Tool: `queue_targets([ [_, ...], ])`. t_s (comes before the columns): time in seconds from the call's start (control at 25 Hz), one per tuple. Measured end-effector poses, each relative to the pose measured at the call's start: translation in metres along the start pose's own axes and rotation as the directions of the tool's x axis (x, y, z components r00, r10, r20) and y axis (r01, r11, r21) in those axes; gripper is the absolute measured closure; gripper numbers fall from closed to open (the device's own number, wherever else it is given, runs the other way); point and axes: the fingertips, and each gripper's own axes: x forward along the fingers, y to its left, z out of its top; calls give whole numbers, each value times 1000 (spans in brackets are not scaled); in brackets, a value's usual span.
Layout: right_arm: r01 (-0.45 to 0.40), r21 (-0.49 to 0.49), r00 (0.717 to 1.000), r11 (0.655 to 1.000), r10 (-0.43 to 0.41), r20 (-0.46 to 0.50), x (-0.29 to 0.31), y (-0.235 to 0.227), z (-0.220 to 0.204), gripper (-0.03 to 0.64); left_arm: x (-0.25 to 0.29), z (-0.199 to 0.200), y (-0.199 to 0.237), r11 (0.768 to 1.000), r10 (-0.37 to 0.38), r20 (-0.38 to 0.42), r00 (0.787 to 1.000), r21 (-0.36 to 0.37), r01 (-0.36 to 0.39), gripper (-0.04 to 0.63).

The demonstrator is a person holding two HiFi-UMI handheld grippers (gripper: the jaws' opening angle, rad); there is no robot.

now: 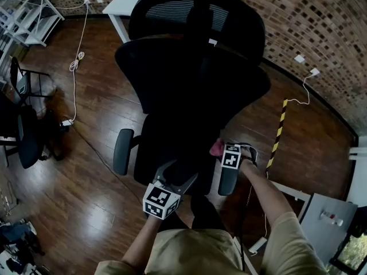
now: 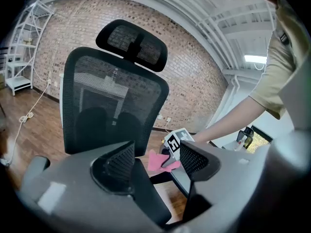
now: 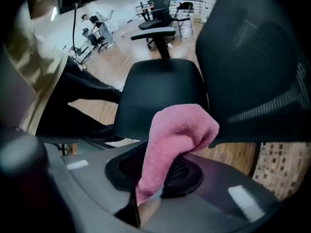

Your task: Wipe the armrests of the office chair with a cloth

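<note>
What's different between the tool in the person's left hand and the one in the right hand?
The left gripper has its jaws wide apart with nothing between them; the right gripper is clamped on a pink cloth. The left gripper sits in front of the chair seat, while the right gripper is at the right armrest. Both are grey two-jaw tools.
</note>
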Motion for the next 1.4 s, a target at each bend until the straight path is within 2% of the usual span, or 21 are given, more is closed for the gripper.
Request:
queue_targets([
  [0.08, 64, 146, 995, 987, -74, 61, -13, -32, -7, 551, 4, 3, -7, 1000, 0, -1, 1000, 4, 0, 310],
  [0.12, 98, 256, 987, 962, -127, 98, -22, -52, -12, 551, 4, 7, -9, 1000, 5, 11, 1000, -5, -5, 310],
  [0.16, 92, 374, 975, 923, -159, 153, -31, -68, -15, 551, 3, 13, -9, 1000, 12, 32, 999, -23, -12, 307],
  [0.2, 39, 474, 962, 880, -161, 220, -37, -78, -13, 551, 2, 19, -9, 999, 21, 59, 998, -46, -19, 307],
  [0.28, -111, 584, 940, 804, -107, 325, -36, -79, -11, 551, 2, 27, -9, 996, 36, 97, 995, -87, -27, 308],
  [0.36, -220, 626, 924, 748, -46, 379, -22, -65, -15, 551, 6, 27, -12, 995, 36, 99, 994, -99, -26, 308],
  [0.4, -258, 650, 912, 715, -43, 409, -17, -60, -17, 551, 9, 26, -15, 995, 32, 93, 995, -98, -23, 308],
  [0.52, -380, 728, 836, 571, -125, 534, -16, -60, -29, 551, 17, 21, -27, 996, 17, 76, 997, -89, -11, 308],
  [0.6, -443, 750, 793, 491, -176, 584, -20, -62, -41, 551, 22, 17, -33, 997, 11, 68, 998, -81, -6, 311],
  [0.68, -477, 765, 767, 433, -220, 603, -22, -62, -54, 551, 27, 13, -40, 997, 1, 57, 998, -73, 3, 311],
  [0.84, -530, 775, 716, 344, -309, 626, -24, -52, -82, 551, 42, 2, -60, 998, -33, 29, 999, -56, 35, 311],
  [0.92, -560, 768, 688, 312, -341, 641, -25, -44, -91, 551, 48, -3, -71, 997, -57, 15, 998, -45, 58, 311],
  [0.96, -570, 760, 671, 312, -357, 650, -28, -41, -94, 551, 51, -5, -75, 997, -72, 5, 997, -34, 72, 311],
  [1.0, -577, 748, 648, 328, -373, 664, -34, -38, -95, 551, 55, -7, -78, 996, -87, -4, 996, -22, 87, 311],
  [1.12, -616, 684, 549, 391, -411, 728, -54, -27, -103, 551, 73, -9, -87, 992, -125, -18, 992, 11, 125, 319],
  [1.2, -634, 664, 508, 397, -433, 745, -56, -15, -121, 551, 91, -10, -93, 989, -149, -19, 989, 22, 149, 319],
  [1.24, -643, 665, 499, 381, -450, 741, -51, -7, -133, 549, 101, -12, -98, 986, -165, -24, 986, 32, 165, 319],
  [1.32, -663, 672, 490, 329, -488, 722, -32, 15, -154, 549, 118, -17, -107, 975, -204, -51, 978, 79, 208, 318],
  [1.4, -690, 655, 468, 308, -501, 728, -10, 40, -160, 549, 134, -23, -117, 955, -250, -87, 964, 143, 260, 313],
])
